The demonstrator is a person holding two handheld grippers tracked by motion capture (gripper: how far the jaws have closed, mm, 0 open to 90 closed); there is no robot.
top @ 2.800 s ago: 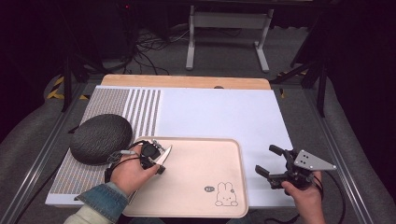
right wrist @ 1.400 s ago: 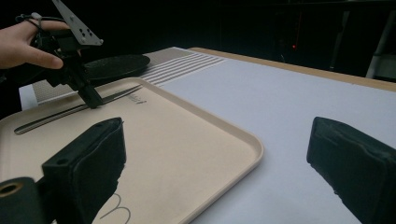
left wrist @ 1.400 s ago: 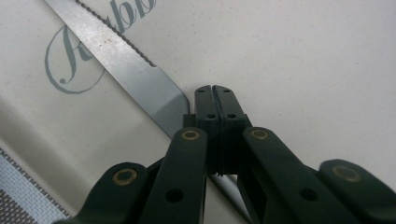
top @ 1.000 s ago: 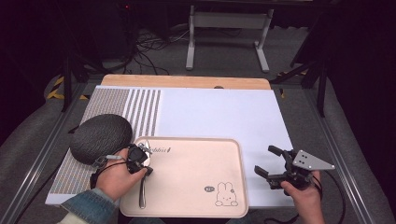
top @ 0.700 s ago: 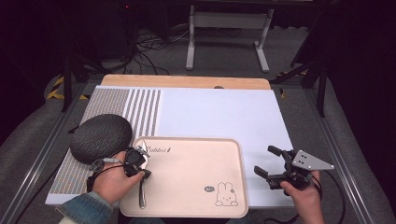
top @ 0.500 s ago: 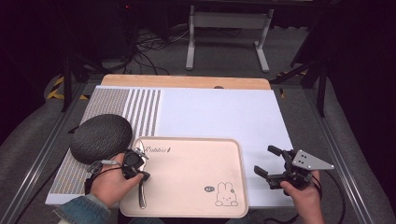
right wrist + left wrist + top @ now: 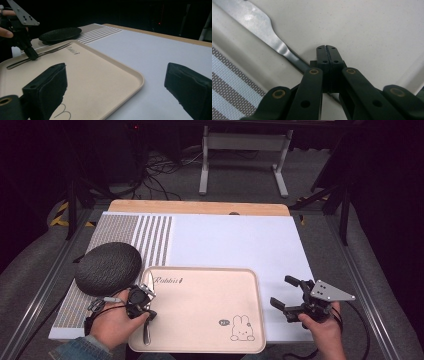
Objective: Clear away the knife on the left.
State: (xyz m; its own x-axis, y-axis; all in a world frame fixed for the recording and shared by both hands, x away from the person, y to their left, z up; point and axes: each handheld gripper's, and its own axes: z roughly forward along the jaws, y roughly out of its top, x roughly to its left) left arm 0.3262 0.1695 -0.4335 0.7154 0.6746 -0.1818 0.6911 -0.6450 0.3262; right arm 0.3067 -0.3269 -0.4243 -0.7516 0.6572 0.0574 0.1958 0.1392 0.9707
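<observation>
- Lying along the left edge of the beige tray (image 7: 200,340), the fork (image 7: 40,55) is the thing being handled; its flat metal handle shows in the left claw view (image 7: 265,32), and its tines point toward the tray's far left corner.
- The left claw (image 7: 144,309) sits over the fork's handle with its jaws pressed together. In the left claw view the jaws meet right at the thin stem, but whether metal is actually pinched between them or only lies beneath them I cannot tell.
- The step in hand looks like setting the fork down in the tray. To do it well, keep the handle flat against the tray floor, spread the jaws gently, and lift straight up so the fork does not skid or ride up the raised rim.
- The tray rests on the white mat (image 7: 235,240) covering the surface, a printed rabbit (image 7: 241,328) at its near right corner.
- A dark round pad (image 7: 108,268) lies just beside the tray's far left corner, on the striped part of the mat.
- The right claw (image 7: 291,295) hovers to the right of the tray, jaws spread wide and holding nothing.
</observation>
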